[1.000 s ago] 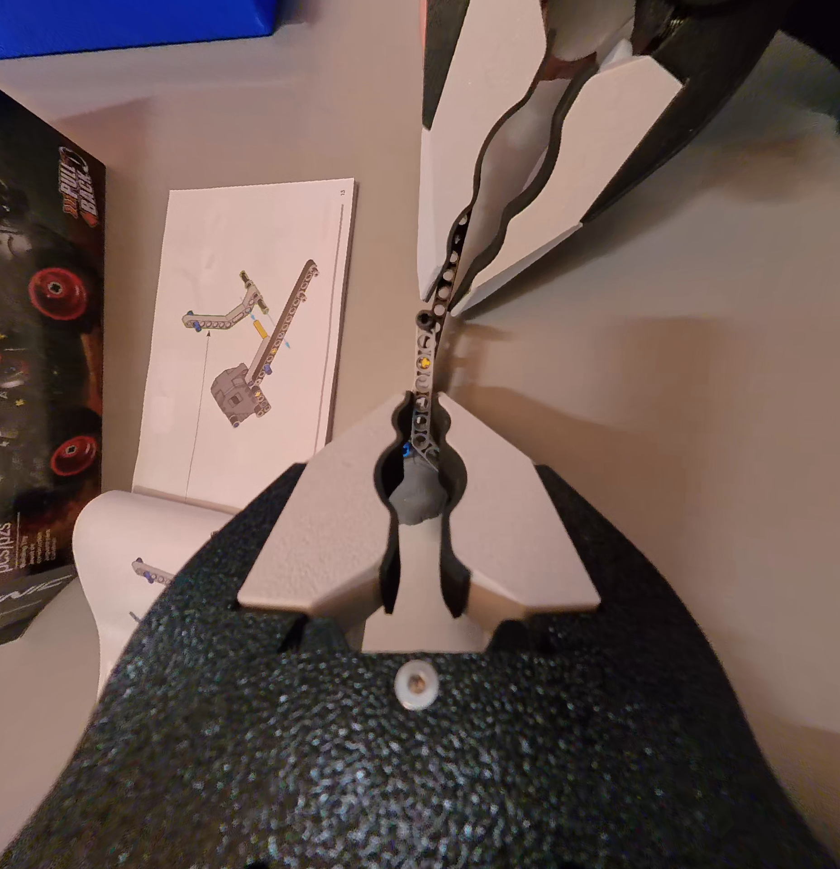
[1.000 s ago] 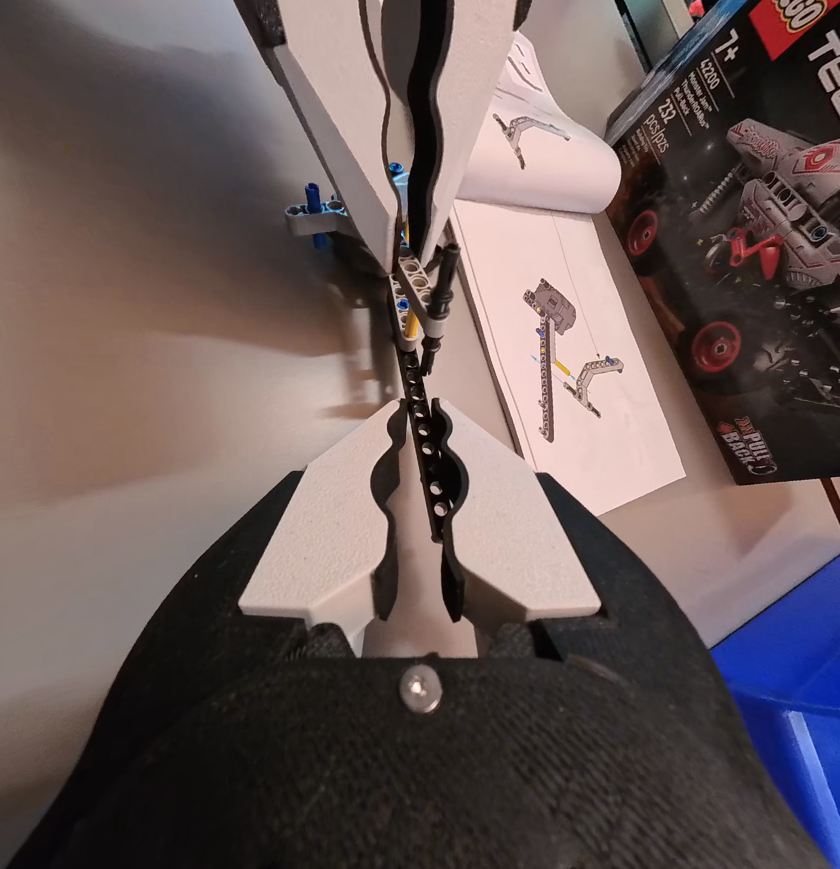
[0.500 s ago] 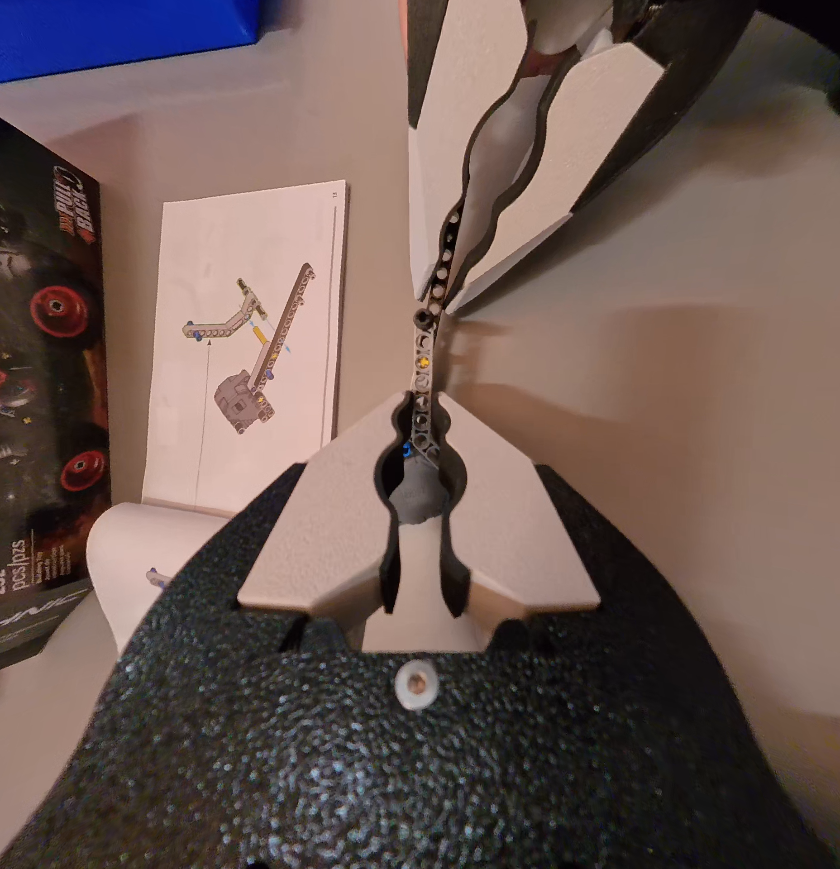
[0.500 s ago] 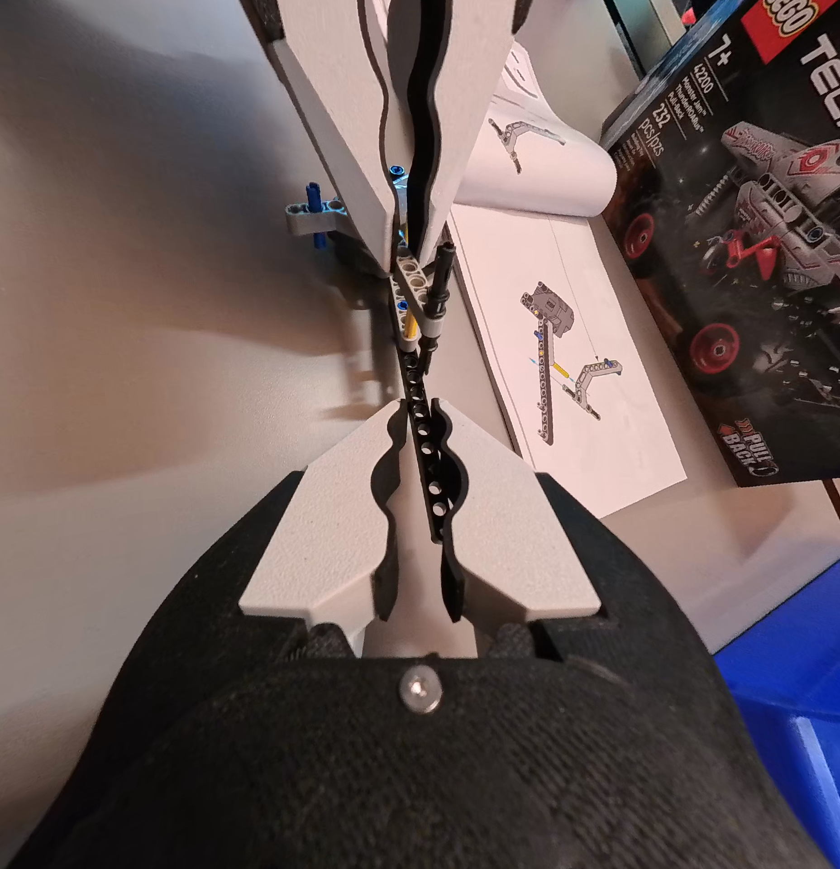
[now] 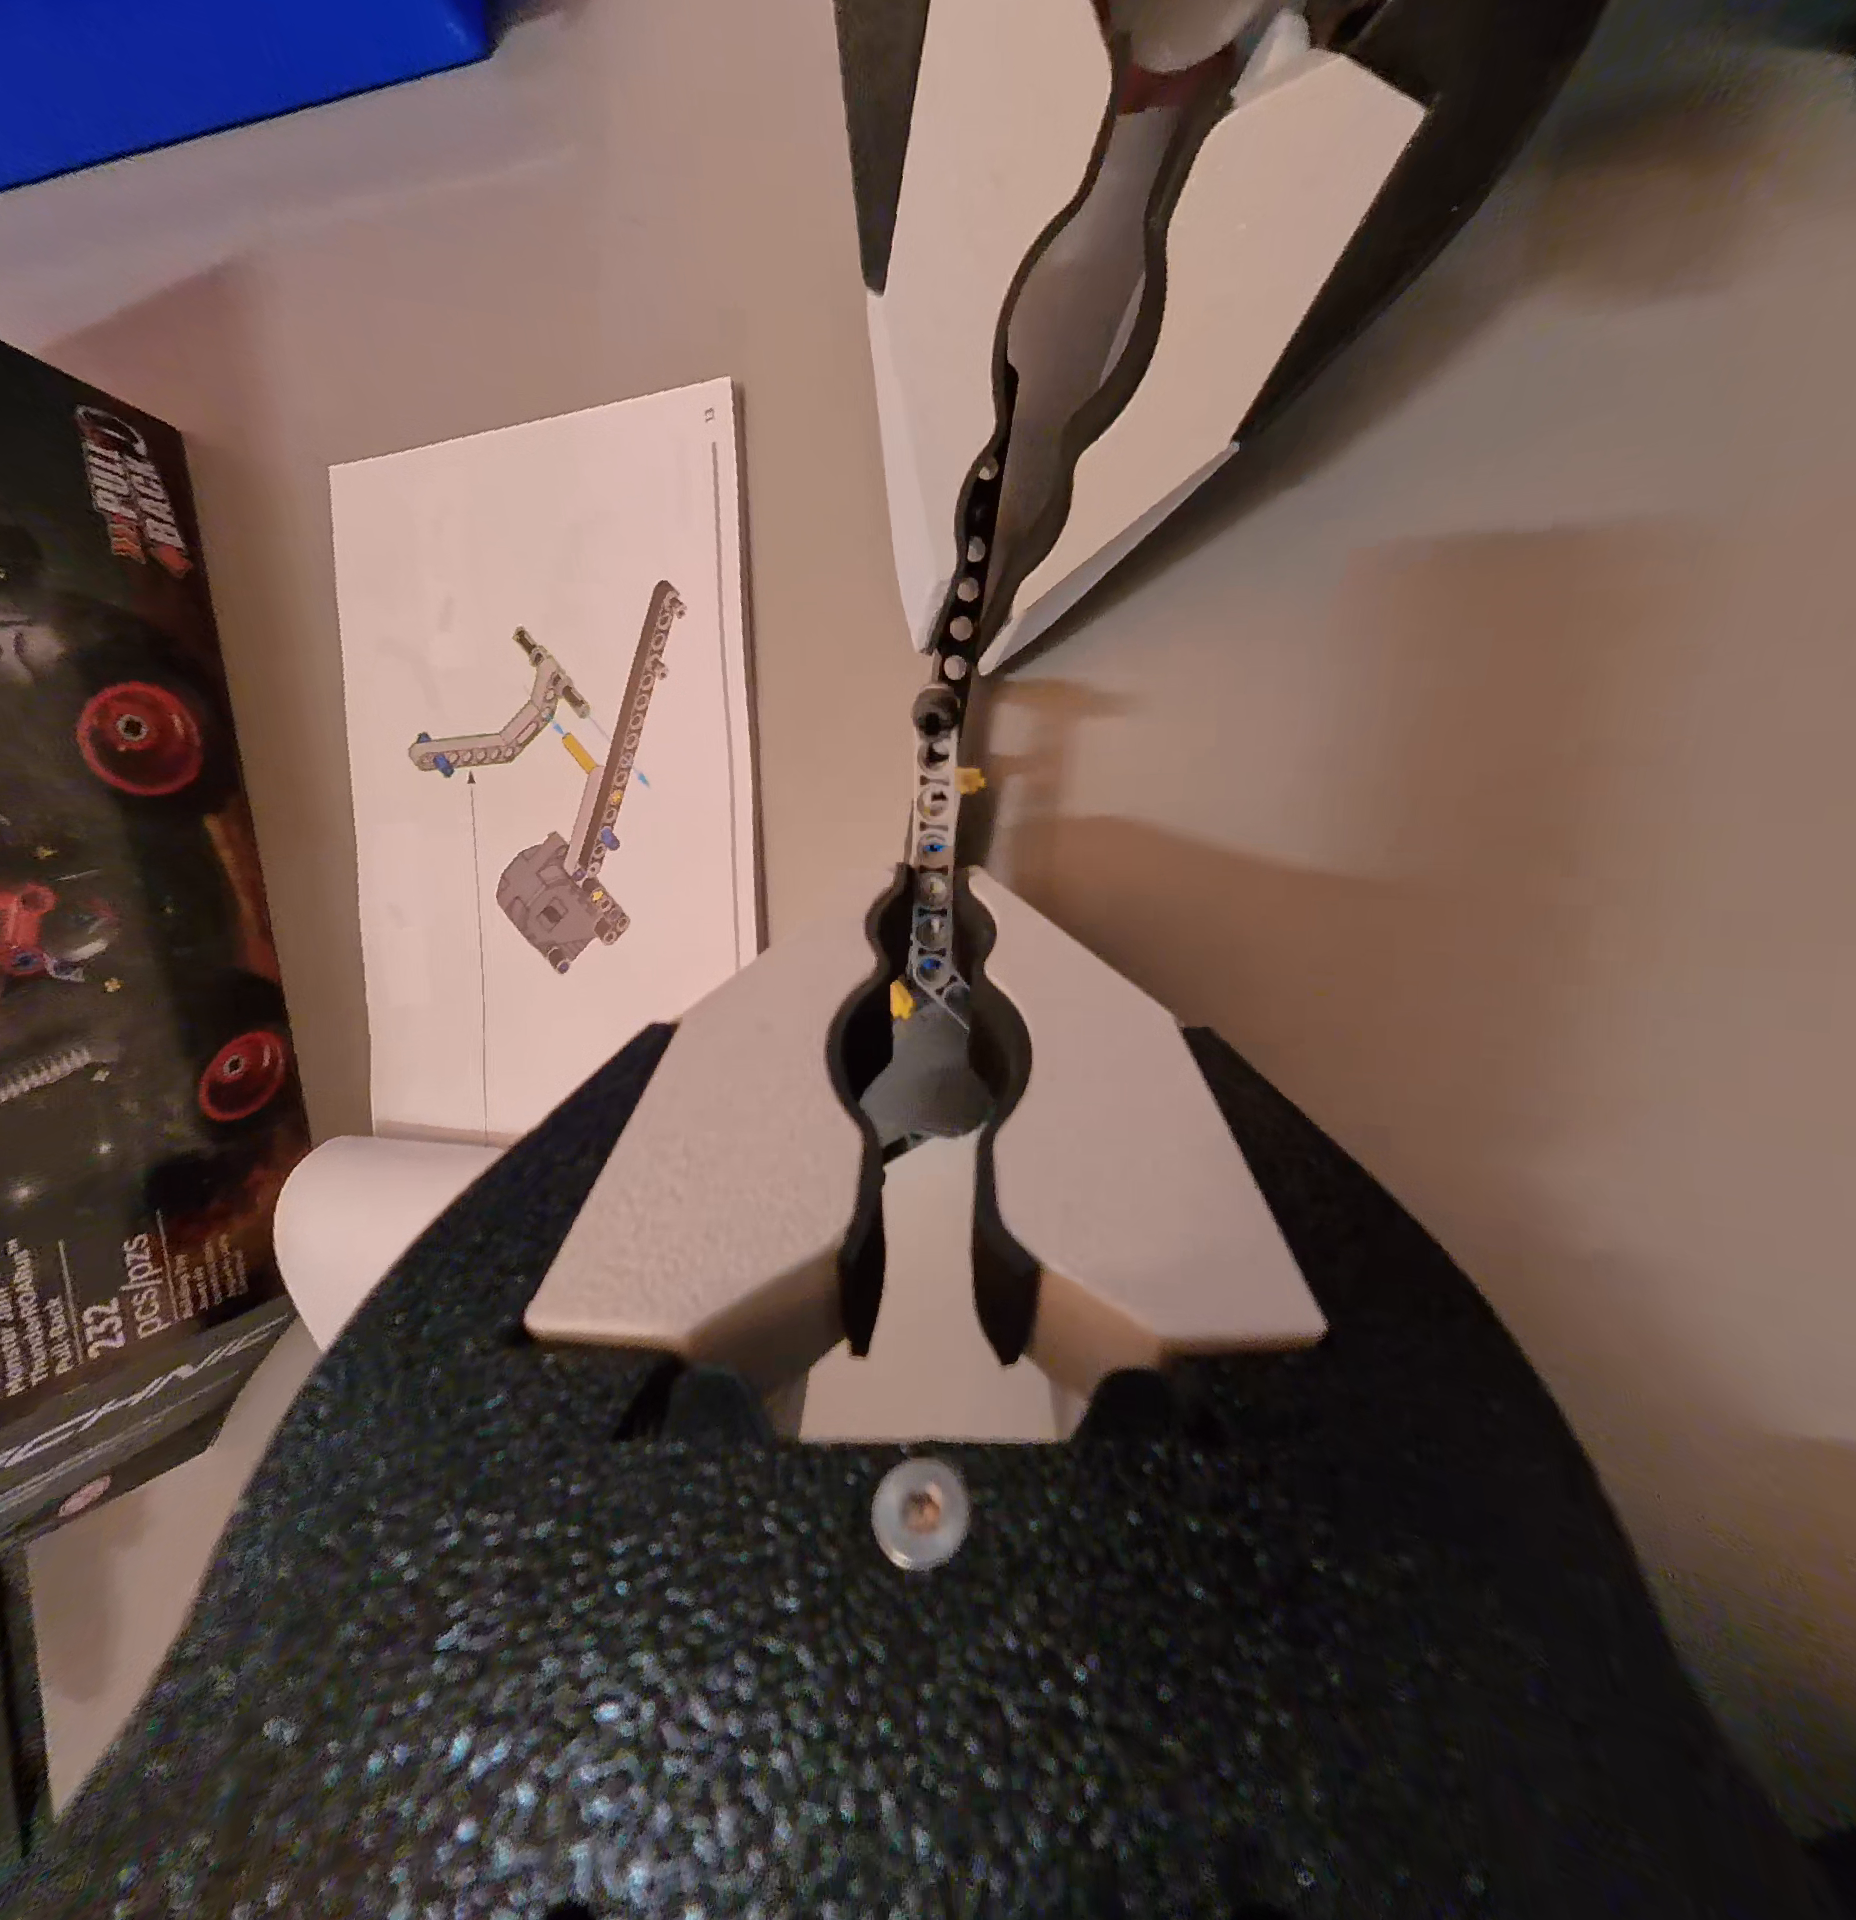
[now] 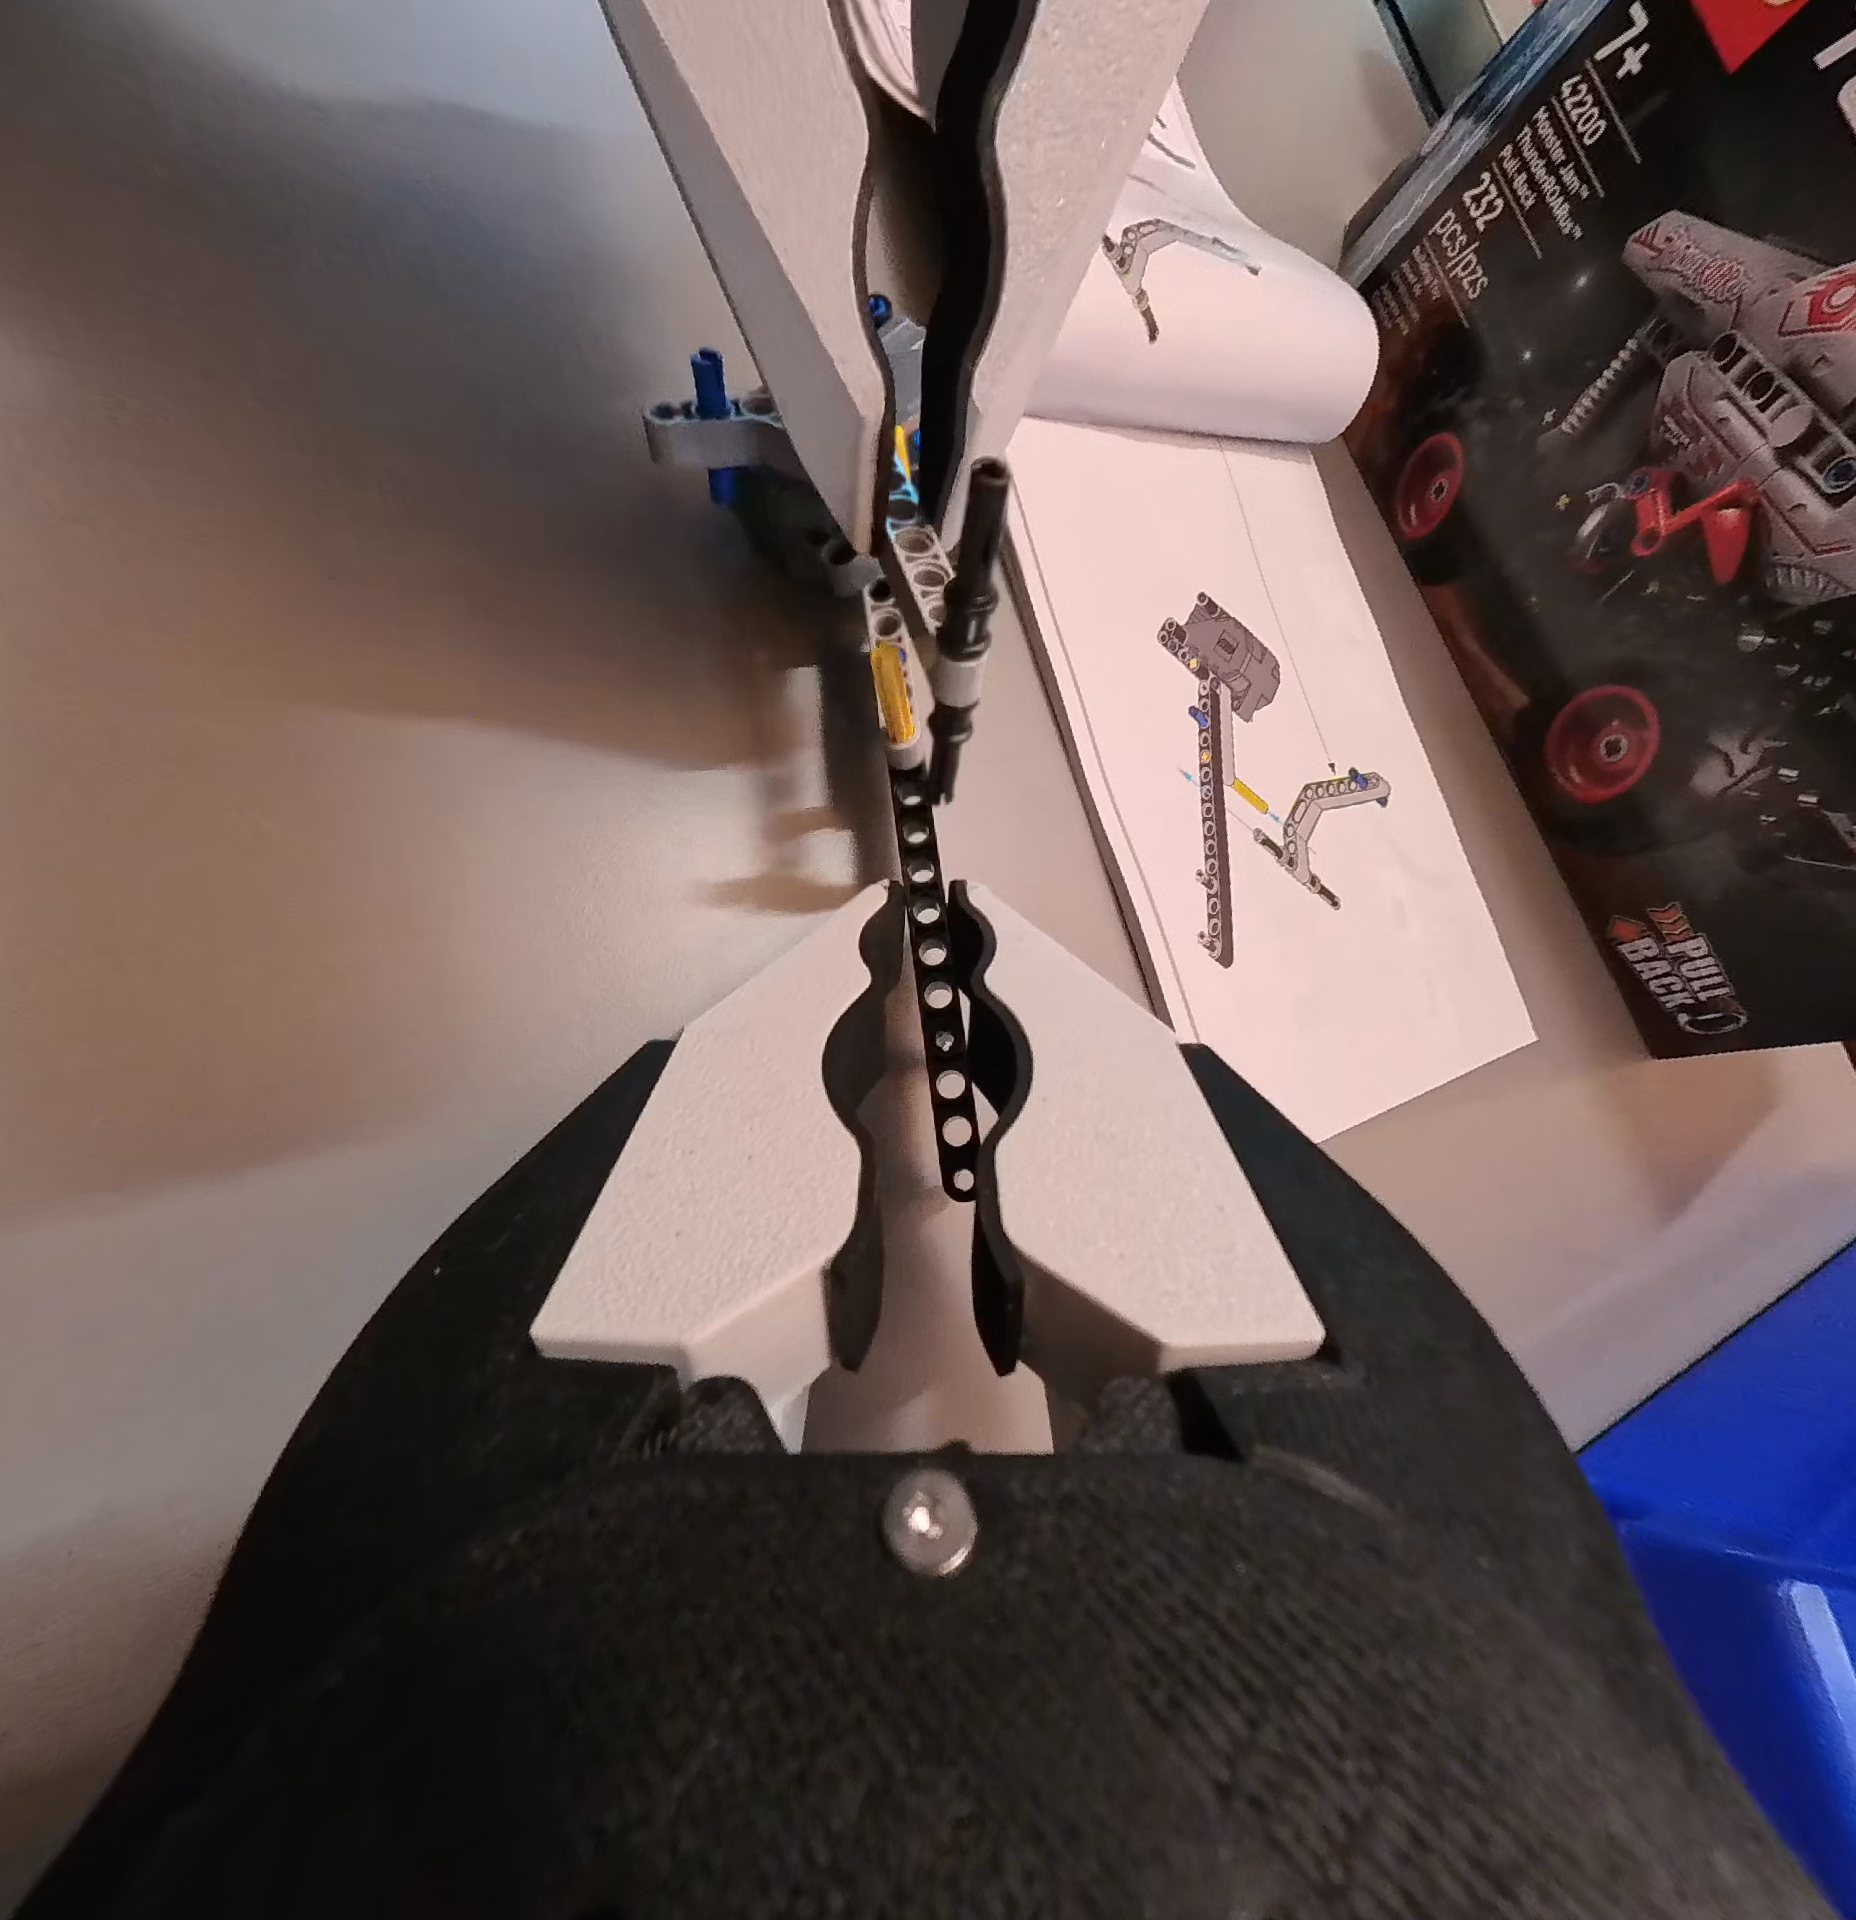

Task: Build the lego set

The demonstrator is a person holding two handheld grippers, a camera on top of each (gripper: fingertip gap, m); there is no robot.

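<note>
My left gripper (image 5: pixel 929 883) is shut on the grey lego assembly (image 5: pixel 924 1081), a grey block with a grey holed beam (image 5: pixel 934 810) pointing forward. My right gripper (image 6: pixel 924 888) is shut on the long black holed beam (image 6: pixel 934 997). The black beam (image 5: pixel 965 582) joins the grey beam end to end between the two grippers, held above the table. In the right wrist view, a yellow axle (image 6: pixel 891 696) and a black pin (image 6: pixel 968 603) sit at the joint, just below the left gripper (image 6: pixel 908 535). A grey beam with a blue pin (image 6: pixel 711 431) sticks out to the left behind it.
The open instruction booklet (image 5: pixel 539 727) lies on the grey table, also in the right wrist view (image 6: pixel 1267 790). The lego box (image 5: pixel 93 831) lies beside it (image 6: pixel 1682 520). A blue bin (image 6: pixel 1755 1507) is at the table edge, also in the left wrist view (image 5: pixel 176 73).
Both grippers keep their hold. The joined beams have twisted slightly, and a yellow axle tip now shows beside the grey beam. The booklet and box have shifted a little in view.
</note>
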